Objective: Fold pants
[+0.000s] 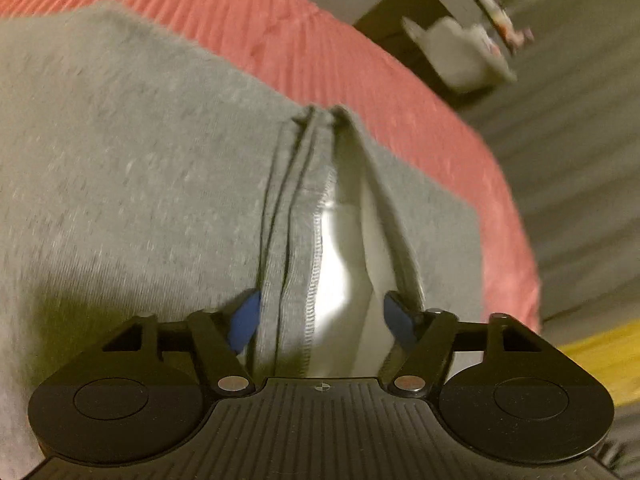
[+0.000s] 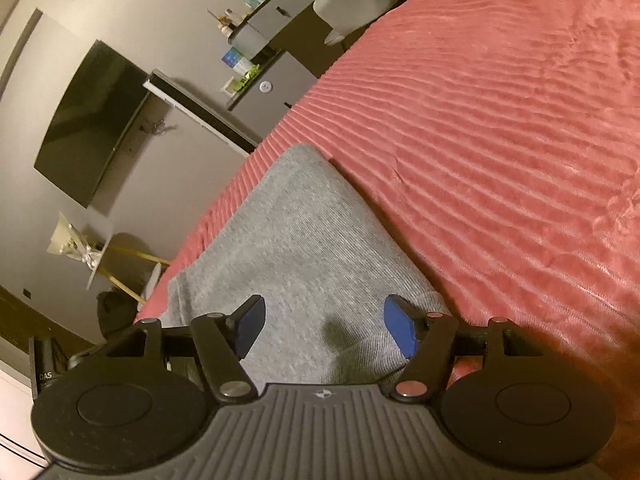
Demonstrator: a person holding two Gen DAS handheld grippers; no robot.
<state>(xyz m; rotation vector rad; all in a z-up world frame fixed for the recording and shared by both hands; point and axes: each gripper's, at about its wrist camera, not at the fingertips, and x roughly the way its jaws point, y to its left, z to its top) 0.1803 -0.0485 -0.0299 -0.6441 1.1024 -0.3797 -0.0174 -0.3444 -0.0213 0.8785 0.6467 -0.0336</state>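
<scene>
While spread on bedspread (image 2: 500, 120), pants (image 2: 304, 232) beneath right gripper (image 2: 324, 326), jaws apart.

Left gripper (image 1: 322, 318) angled downward, blue pads (image 1: 245, 326) set well apart, jaws parted and not pressing on anything. Right gripper (image 2: 324, 328) likewise tilted down and rolled to one side, blue pads (image 2: 400, 330) spread wide, jaws parted with nothing clamped between.
</scene>
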